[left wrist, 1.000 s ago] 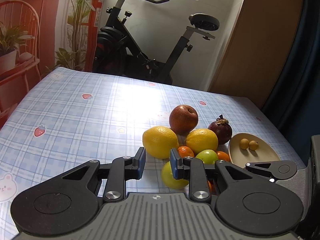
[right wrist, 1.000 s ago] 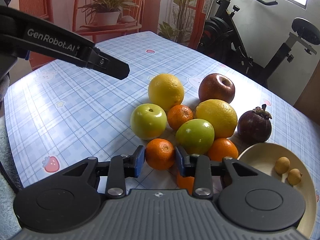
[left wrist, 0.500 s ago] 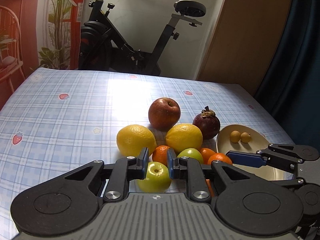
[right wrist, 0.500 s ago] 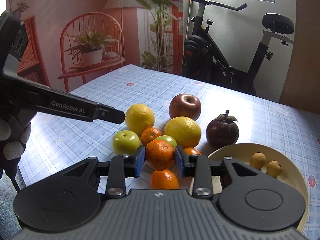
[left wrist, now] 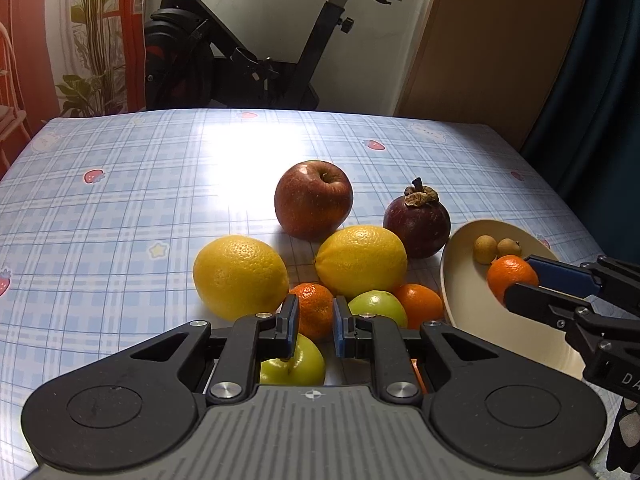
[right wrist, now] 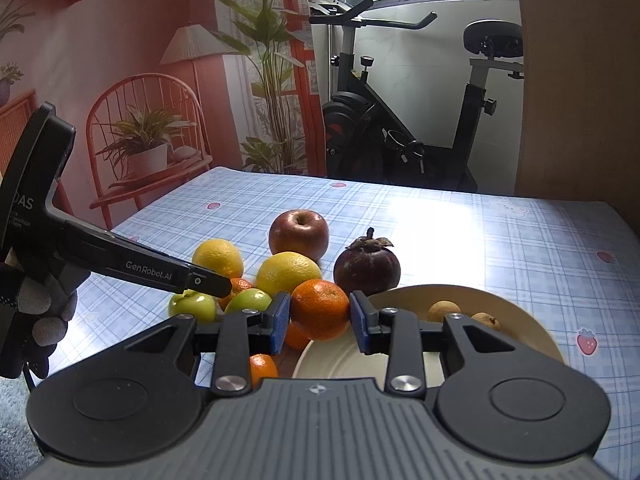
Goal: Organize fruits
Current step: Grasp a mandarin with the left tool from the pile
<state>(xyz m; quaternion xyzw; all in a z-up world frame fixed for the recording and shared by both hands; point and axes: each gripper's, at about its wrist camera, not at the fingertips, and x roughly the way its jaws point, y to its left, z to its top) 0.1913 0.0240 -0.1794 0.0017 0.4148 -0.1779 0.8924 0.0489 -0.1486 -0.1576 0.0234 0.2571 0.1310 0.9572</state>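
right gripper (right wrist: 319, 318): pinching a tangerine (right wrist: 320, 309) between its blue pads; the fruit is off the table, over the near rim of the plate (right wrist: 516, 320).
same grip, left view: right gripper (left wrist: 524, 280) reaches in from the right edge, held tangerine (left wrist: 510, 278) over the plate (left wrist: 464, 304), just in front of the two longans (left wrist: 496, 249).
left gripper (left wrist: 314, 322): pressed together, nothing between the pads; it hangs low over the near side of the fruit pile.
left gripper, right view: its black finger (right wrist: 160, 270) slants in from the left, tip over the green fruit; a gloved hand (right wrist: 36, 312) holds the handle.
plate contents: two small brown longans near the far rim, side by side, touching or nearly so.
pile, back: red apple (left wrist: 313, 199) farthest; mangosteen (left wrist: 417, 220) to its right, just beside the plate rim.
pile, middle: two lemons, left one (left wrist: 240, 277) and right one (left wrist: 361, 262), apart, with a tangerine (left wrist: 312, 312) in the gap in front.
pile, front: green apple (left wrist: 376, 306) and another tangerine (left wrist: 420, 304) right of the left gripper; a second green apple (left wrist: 296, 364) partly under its left finger.
table (left wrist: 120, 208): blue checked cloth with strawberry prints, glare at centre.
background: exercise bike (left wrist: 240, 60) behind the table; potted plant on a red chair (right wrist: 148, 148) in the right view.
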